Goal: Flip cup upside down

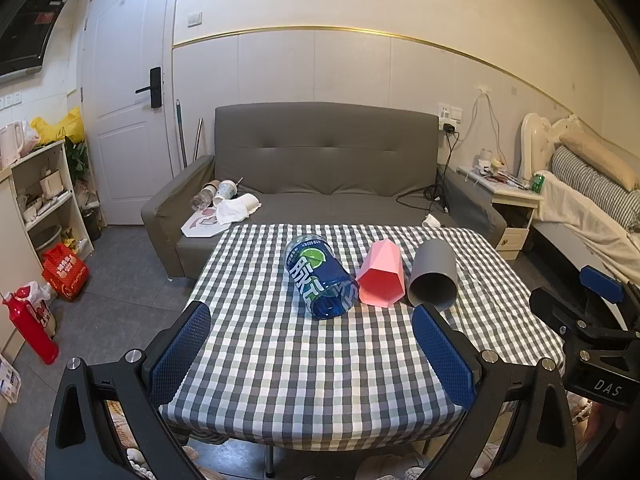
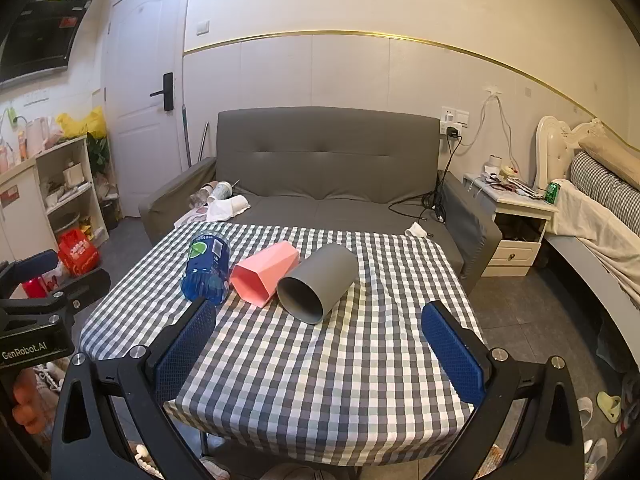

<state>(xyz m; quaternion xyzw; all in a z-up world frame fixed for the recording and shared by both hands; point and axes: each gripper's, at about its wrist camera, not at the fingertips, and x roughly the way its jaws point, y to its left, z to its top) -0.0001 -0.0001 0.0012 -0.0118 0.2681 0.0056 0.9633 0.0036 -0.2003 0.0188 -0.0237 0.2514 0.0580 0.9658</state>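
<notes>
Left gripper [image 1: 312, 348]: fingers spread wide, gripping nothing, low over the near table [image 1: 304, 380] edge.
Blue cup [image 1: 320, 276]: on its side, leftmost.
Pink cup [image 1: 380, 276]: on its side, middle.
Grey cup [image 1: 433, 274]: on its side, mouth toward us.
Right gripper [image 2: 320, 340]: fingers wide apart, empty.

Bench cloth [image 1: 304, 360] is checked grey, white and pale green. On it, a blue green-labelled cup [image 1: 320, 276], beside it a pink cup [image 1: 380, 276], then a grey cup [image 1: 434, 274]. Gripper pads [image 1: 182, 350] are blue.
</notes>
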